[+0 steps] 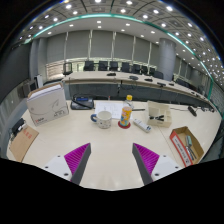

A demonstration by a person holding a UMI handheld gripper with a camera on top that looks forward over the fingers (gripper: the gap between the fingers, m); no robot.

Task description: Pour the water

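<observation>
A white mug (102, 120) stands on the pale table (110, 150), well beyond my fingers. Right beside it, on a red coaster (124, 125), stands a bottle (126, 111) with orange liquid and a white cap. My gripper (112, 165) is open, its magenta pads (76, 157) wide apart, with nothing between them. Both fingers hover over bare tabletop, some way short of the mug and bottle.
A white box (47, 103) and a brown cardboard piece (22, 143) lie at the left. A red-edged box (187, 146) sits at the right, a paper bag (158, 112) and a small lying bottle (142, 125) near the coaster. Chairs line a long desk behind.
</observation>
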